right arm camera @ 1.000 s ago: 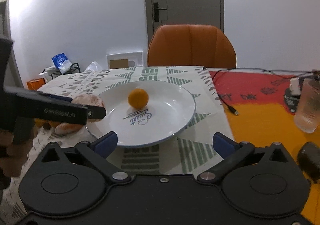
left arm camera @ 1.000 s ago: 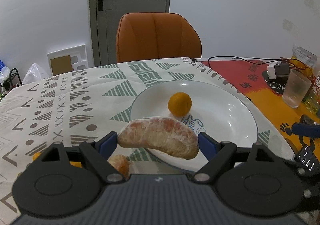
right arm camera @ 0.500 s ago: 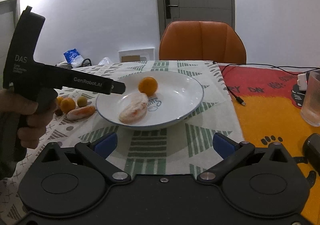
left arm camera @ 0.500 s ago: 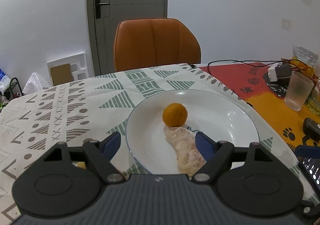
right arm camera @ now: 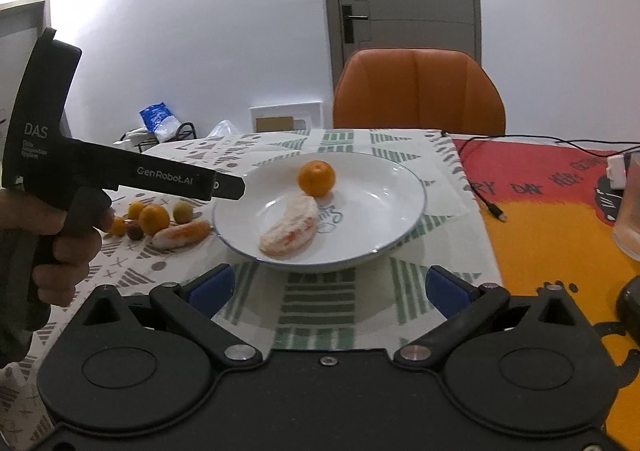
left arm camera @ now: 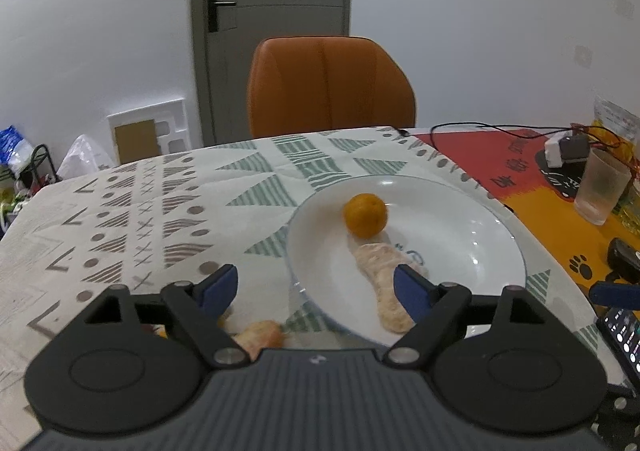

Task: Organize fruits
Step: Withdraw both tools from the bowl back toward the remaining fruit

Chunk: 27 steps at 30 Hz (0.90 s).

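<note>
A white plate holds a small orange and a peeled citrus piece. My left gripper is open and empty, held above the plate's near left rim; it also shows in the right wrist view. A second peeled piece lies on the cloth left of the plate, beside several small fruits. My right gripper is open and empty, in front of the plate.
An orange chair stands at the table's far side. A frosted glass, a white adapter with cables and a phone sit on the right part of the table. A cable end lies right of the plate.
My left gripper carried the peeled citrus piece over the plate, opened and let it go there, then drew back to the left. The right gripper moved back a little.
</note>
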Each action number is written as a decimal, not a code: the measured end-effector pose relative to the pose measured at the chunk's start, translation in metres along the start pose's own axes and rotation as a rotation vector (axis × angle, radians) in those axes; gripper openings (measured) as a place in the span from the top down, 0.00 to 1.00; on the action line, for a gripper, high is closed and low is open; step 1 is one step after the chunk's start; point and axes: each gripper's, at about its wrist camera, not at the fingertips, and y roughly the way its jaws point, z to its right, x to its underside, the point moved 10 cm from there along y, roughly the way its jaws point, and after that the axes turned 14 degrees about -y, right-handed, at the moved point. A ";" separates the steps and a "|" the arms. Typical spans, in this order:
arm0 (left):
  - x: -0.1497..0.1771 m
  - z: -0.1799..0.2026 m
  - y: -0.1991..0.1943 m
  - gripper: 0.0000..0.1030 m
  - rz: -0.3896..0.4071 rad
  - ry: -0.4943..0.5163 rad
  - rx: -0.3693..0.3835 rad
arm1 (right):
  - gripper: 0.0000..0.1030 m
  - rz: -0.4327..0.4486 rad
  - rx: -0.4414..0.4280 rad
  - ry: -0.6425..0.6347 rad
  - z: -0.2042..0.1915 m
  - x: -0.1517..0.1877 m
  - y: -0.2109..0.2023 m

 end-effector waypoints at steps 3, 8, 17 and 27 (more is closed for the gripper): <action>0.001 -0.014 -0.008 0.17 0.004 -0.017 -0.020 | 0.00 0.009 -0.013 -0.003 -0.008 -0.006 0.000; 0.002 -0.039 -0.024 0.10 0.024 -0.058 -0.047 | 0.00 0.012 -0.046 -0.013 -0.025 -0.012 0.004; 0.007 -0.079 -0.049 0.06 0.038 -0.113 -0.091 | 0.00 0.019 -0.108 -0.032 -0.057 -0.021 0.010; 0.015 -0.111 -0.071 0.06 0.049 -0.153 -0.119 | 0.00 0.023 -0.175 -0.018 -0.082 -0.027 0.011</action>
